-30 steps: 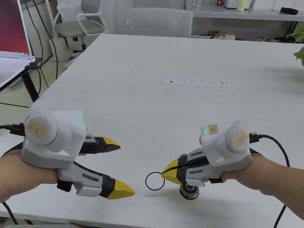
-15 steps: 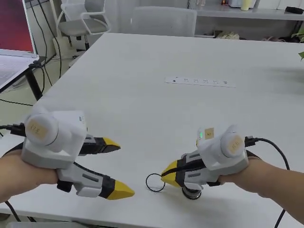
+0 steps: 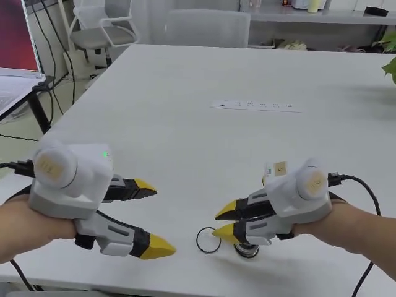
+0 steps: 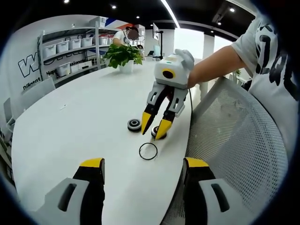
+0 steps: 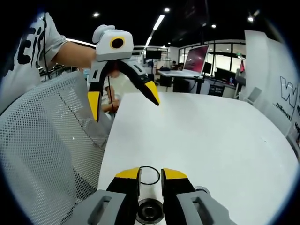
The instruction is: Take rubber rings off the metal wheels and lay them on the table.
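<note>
Broad matte white table (image 3: 185,142): work surface, plain and flat near the front edge; good for laying rings well apart from the wheels.
White-bodied left gripper (image 3: 162,219) with yellow-tipped black jaws: spread wide, holding nothing, hovering well left of the work. Best brought in to pin a wheel down while the other gripper peels.
Matching white right gripper (image 3: 216,225): jaws a little apart with nothing between them, tips just above the ring, body over the nearer wheel.
Small round metal wheel (image 5: 150,211): on the table directly below the right gripper; rim looks bare.
Second small dark-rimmed wheel (image 4: 134,124): just beyond the first, apparently with its ring on, so likely next. Approach low from the side, hook one jaw tip under the rubber edge, and roll it up over the rim rather than tugging straight, so as not to drag the wheel.
Thin black rubber ring (image 3: 208,240): flat on the table, off any wheel, just beside the nearer wheel and near the front edge. Fine where it lies.
</note>
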### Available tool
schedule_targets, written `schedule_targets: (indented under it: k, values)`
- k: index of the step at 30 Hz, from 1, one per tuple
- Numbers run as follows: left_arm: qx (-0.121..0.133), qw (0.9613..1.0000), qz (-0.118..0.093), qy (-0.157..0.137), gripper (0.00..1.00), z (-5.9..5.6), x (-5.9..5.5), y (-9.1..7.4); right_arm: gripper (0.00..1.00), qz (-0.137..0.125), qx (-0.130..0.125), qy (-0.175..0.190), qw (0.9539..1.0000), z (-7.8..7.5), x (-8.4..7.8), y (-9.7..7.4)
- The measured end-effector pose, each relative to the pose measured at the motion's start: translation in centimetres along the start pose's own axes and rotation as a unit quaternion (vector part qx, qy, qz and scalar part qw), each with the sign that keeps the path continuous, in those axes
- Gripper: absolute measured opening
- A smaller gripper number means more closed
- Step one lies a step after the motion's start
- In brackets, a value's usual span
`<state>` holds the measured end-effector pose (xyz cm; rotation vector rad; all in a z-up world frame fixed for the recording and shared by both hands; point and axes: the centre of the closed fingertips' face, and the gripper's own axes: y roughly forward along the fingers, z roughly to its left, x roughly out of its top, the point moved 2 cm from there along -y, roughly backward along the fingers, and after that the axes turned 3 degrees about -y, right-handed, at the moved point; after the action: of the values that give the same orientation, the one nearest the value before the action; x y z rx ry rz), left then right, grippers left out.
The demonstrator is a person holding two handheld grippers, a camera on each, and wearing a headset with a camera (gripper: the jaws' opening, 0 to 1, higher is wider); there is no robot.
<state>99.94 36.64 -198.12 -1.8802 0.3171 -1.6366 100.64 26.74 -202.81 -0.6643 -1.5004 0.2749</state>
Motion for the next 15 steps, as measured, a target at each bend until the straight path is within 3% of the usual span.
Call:
schedule_targets:
  k: [15]
  values:
    - [-0.032, 0.9991, 0.009, 0.025, 0.63, -1.3, 1.9, 2.7, 0.20, 0.000, -0.020, 0.018, 0.9996, 0.0, -1.5, -3.4]
